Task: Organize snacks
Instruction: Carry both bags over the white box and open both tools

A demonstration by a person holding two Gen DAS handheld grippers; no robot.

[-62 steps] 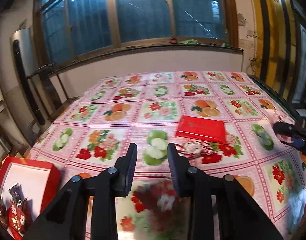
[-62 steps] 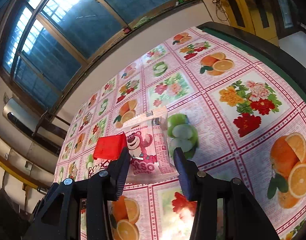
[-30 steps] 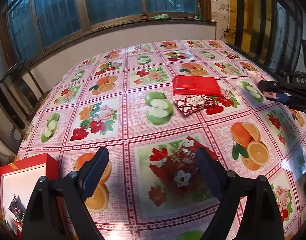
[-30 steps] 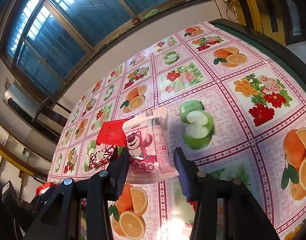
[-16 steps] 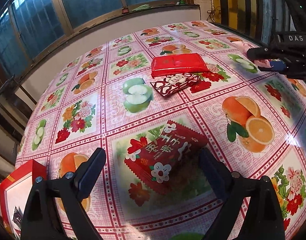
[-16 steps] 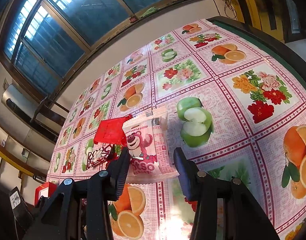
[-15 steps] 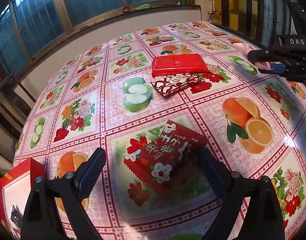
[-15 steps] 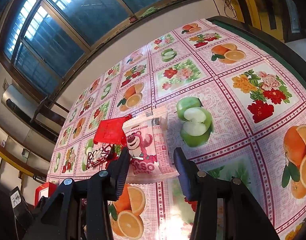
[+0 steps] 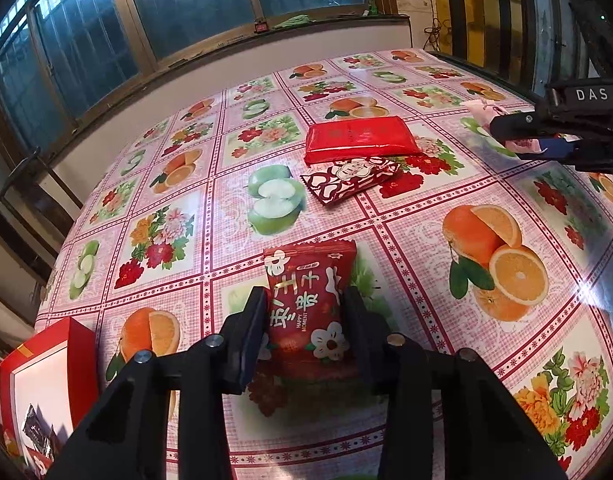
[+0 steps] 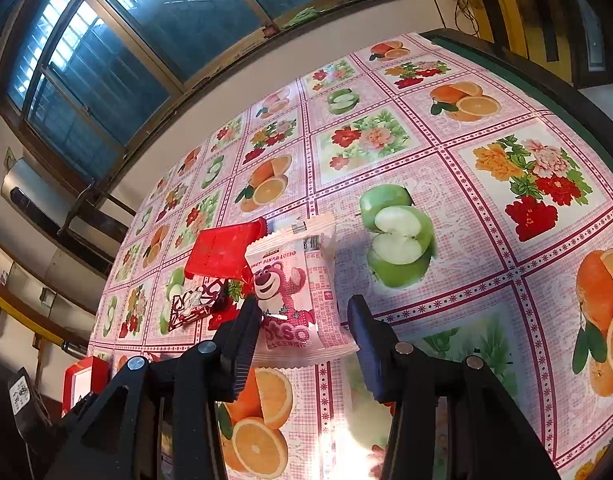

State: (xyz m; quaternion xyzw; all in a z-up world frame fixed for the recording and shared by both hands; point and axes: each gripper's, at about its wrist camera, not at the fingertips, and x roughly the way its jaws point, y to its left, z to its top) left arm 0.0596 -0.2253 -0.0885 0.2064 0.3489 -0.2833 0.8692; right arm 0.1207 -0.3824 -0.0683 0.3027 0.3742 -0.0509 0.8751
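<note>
Half a second ago the left tool (image 9: pixel 306 312) stood wide around the red packet (image 9: pixel 308 300) lying flat and askew on the counter (image 9: pixel 426 208); its jaws have just been closing, and now both pads press the packet's sides, the packet standing lengthwise between them with its crimped top edge pointing away from the camera. Whether its far end rests on the cloth or is raised clear of it cannot be told.

Beyond it, toward the window, a flat red pouch (image 9: pixel 358 138) lies on the counter, and a dark red wrapper with white hearts (image 9: pixel 348 178) lies against its near edge, partly tucked under it. At the lower left, off the counter's edge, an open red box (image 9: pixel 46 380) with a white inside holds a few small dark sachets.

Unmoved over the same span, the right tool (image 10: pixel 306 320) is clamped on a pink bear packet (image 10: pixel 294 296), gripped near its lower end and held above the cloth, its sealed top tilted away. From the right wrist view the red pouch (image 10: pixel 222 256) and heart wrapper (image 10: pixel 194 304) lie just left of and behind the pink packet, and the red box (image 10: pixel 84 380) shows far down at the left.
</note>
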